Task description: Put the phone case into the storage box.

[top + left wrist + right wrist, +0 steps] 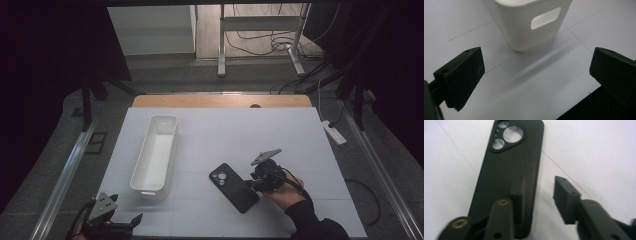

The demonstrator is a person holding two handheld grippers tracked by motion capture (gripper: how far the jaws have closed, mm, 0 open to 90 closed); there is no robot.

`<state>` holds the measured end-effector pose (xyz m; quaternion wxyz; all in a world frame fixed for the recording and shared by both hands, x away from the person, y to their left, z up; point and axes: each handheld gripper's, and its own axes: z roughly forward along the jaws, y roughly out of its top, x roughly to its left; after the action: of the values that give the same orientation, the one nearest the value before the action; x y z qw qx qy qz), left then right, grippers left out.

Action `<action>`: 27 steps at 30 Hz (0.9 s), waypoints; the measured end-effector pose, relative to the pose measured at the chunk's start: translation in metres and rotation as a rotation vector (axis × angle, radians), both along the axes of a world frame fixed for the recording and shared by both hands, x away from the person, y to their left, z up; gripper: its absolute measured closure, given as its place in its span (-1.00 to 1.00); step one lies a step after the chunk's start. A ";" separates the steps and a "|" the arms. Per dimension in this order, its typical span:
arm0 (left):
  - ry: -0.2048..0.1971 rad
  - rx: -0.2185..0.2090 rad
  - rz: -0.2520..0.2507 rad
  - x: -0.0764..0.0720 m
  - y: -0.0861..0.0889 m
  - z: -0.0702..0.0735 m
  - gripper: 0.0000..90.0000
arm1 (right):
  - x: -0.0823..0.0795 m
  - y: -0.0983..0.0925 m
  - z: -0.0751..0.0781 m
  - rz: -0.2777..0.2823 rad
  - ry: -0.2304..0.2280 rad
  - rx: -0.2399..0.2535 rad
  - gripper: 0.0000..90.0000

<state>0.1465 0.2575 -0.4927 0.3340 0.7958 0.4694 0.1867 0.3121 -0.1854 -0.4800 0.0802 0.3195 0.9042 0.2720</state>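
high view: overhead, facing forward-down on white table sheet; gripper views: close, low; shared: long white plastic bin, black phone case

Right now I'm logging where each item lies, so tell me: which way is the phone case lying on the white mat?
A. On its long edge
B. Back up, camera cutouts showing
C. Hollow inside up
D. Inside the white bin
B: the phone case lies flat with its smooth back up and the camera cutouts showing, apart from the white bin.
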 end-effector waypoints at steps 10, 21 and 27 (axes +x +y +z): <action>0.000 -0.003 0.002 0.000 0.000 0.000 -0.99 | -0.006 0.006 0.008 -0.013 -0.007 0.002 -0.33; 0.001 0.000 0.001 0.000 0.000 0.000 -0.98 | -0.008 0.011 0.002 -0.022 -0.014 0.009 -1.00; 0.001 -0.002 0.002 0.000 0.000 0.000 -0.99 | -0.009 0.015 0.001 -0.036 -0.009 0.016 -1.00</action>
<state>0.1467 0.2580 -0.4928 0.3344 0.7951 0.4705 0.1859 0.3032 -0.1703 -0.4791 0.0868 0.3350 0.8957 0.2792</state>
